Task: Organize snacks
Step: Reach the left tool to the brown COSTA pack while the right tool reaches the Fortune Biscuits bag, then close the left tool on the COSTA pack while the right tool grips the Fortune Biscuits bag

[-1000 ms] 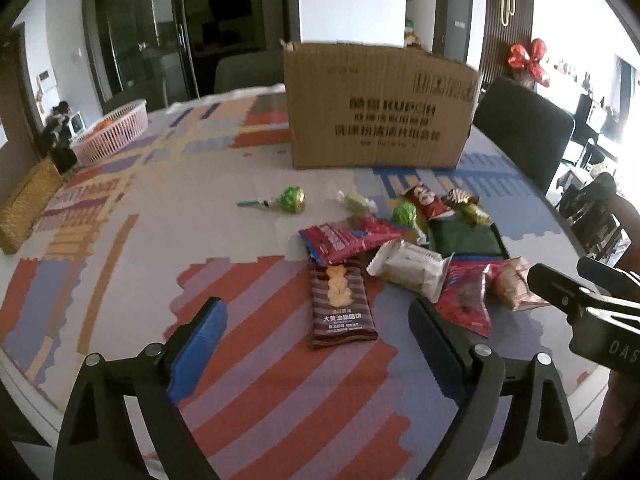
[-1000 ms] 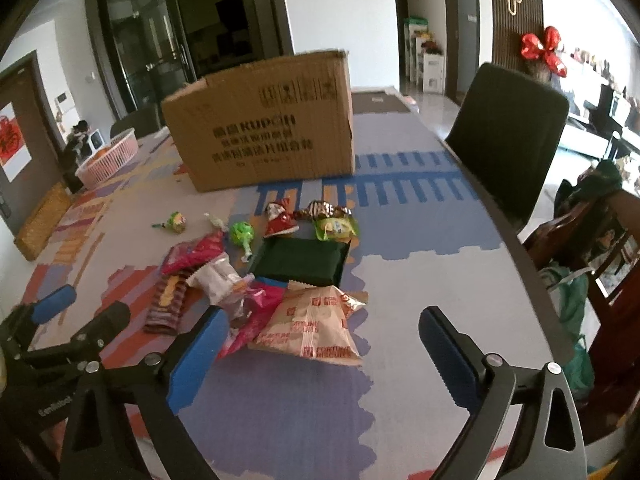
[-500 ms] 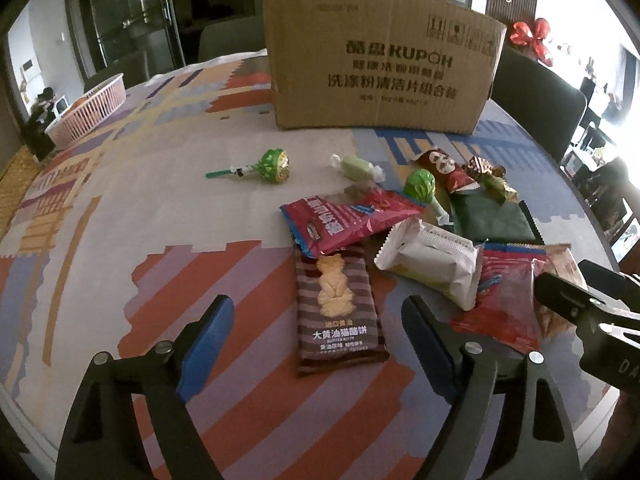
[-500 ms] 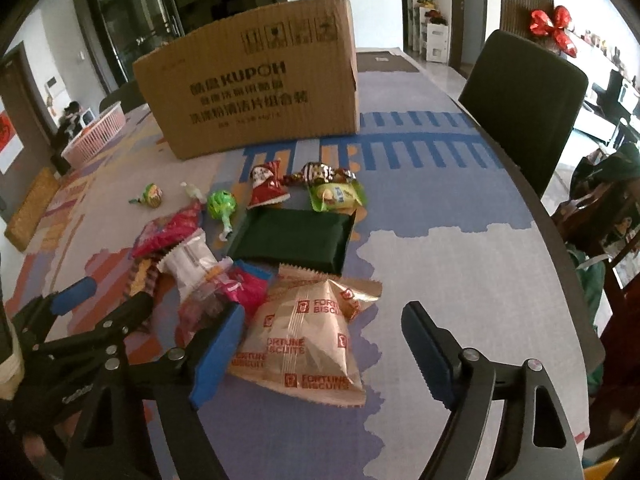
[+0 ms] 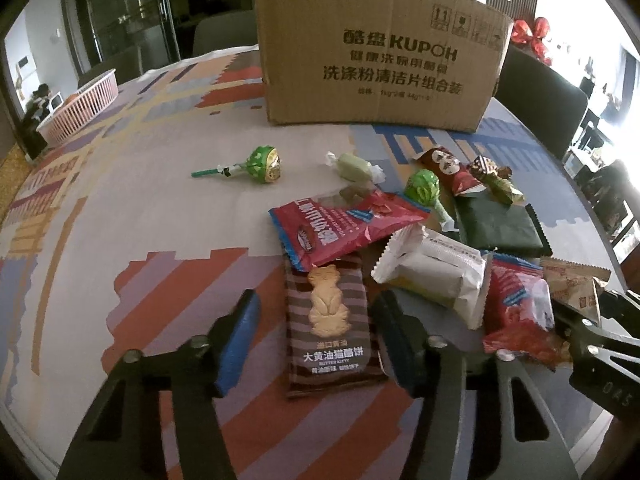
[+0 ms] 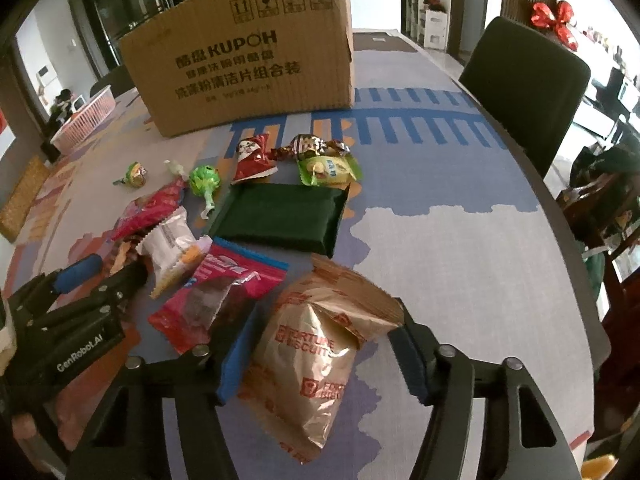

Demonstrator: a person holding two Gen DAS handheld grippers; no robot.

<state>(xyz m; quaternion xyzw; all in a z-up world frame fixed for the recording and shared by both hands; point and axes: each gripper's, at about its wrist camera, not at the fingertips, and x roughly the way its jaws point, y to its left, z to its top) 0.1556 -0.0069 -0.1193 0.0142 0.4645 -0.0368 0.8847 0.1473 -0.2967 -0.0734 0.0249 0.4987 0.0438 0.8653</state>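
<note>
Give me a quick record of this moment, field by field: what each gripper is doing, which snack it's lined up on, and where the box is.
left gripper: open, fingers either side of the brown butter biscuit pack
right gripper: open, straddling the gold fortune biscuits bag
grasp: neither snack clamped yet
cardboard box: upright behind the snack pile
other snacks: dark green packet, white wrapped pastry
surface: patterned tablecloth

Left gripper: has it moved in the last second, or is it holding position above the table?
Yes. The left gripper has moved forward and down: the cardboard box looms larger, and the open jaws now flank the brown bear-biscuit packet.
</note>
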